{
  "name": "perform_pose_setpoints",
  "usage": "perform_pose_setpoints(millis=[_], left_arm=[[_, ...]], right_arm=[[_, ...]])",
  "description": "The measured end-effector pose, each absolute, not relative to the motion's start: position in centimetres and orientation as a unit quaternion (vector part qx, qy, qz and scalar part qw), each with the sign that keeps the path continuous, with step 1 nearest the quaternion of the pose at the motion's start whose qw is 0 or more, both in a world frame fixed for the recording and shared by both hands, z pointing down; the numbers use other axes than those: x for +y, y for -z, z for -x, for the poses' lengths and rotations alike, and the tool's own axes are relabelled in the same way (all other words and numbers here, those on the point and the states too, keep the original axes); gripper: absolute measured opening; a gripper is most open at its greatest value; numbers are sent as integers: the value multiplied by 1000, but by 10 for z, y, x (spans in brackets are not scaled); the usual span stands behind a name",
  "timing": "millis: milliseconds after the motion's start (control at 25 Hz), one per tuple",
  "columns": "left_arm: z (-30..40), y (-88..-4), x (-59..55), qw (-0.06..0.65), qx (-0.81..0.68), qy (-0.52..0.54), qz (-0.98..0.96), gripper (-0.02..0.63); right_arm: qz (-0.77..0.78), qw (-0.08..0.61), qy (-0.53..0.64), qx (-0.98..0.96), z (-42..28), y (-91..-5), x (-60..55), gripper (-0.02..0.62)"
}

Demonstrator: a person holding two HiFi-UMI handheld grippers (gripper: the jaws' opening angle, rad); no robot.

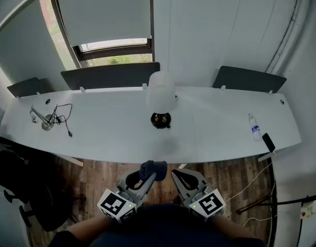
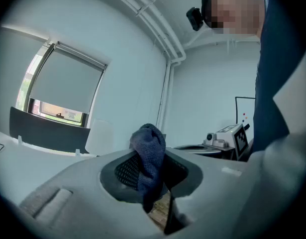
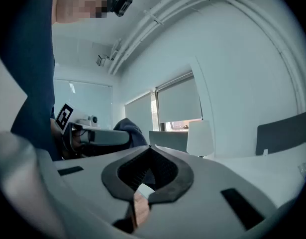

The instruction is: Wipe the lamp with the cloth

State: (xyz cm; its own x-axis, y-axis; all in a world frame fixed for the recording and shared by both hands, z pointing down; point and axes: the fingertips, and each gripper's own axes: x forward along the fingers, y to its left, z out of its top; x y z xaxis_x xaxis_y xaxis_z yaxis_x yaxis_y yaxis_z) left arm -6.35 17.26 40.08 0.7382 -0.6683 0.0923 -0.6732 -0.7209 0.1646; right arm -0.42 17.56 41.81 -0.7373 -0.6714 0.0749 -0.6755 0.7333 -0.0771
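Overall, recorded with both grippers low and close to the torso (image 1: 163,225), short of the near edge of the white table (image 1: 122,138). Found the jaws of the left gripper (image 1: 146,179) pinched on a dark blue cloth (image 2: 149,151), bunched up past the fingertips, with a tail hanging down between the pads. Found the jaws of the right gripper (image 3: 149,148) pressed together at the tips, with nothing between them; sat just to the right of the left gripper, apart from it. Stood upright well ahead of both grippers, towards the far side of the table: the lamp (image 1: 161,94), with a white shade (image 3: 199,137) over a dark round base (image 1: 161,120). Appeared ahead and left of the left gripper's jaws in the left gripper view, ahead and right of the right gripper's jaws in the right gripper view. Showed cloth and shade well apart. Noted far to the left of the left gripper a small metal object (image 1: 44,121) with a black cable (image 1: 65,118); far to the right of the right gripper, a clear bottle (image 1: 255,127) and a dark slim object (image 1: 268,142) at the table edge.
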Motion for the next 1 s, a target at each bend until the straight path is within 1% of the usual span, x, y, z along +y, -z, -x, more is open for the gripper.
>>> perform_pose_setpoints(millis=[360,840,1000], left_arm=[[56,-402,155,95,-365,-15,-926,86],[26,-407,117,86,-409,-26,-908,86],[29,-411,99,77,-417,-29,-905,86]], right_arm=[[-360,11,-67,-930,-1,-416,159,11],[-316,12,-61,-947,-39,-429,121,11],[-310,13,-66,-948,-40,-433,107,11]])
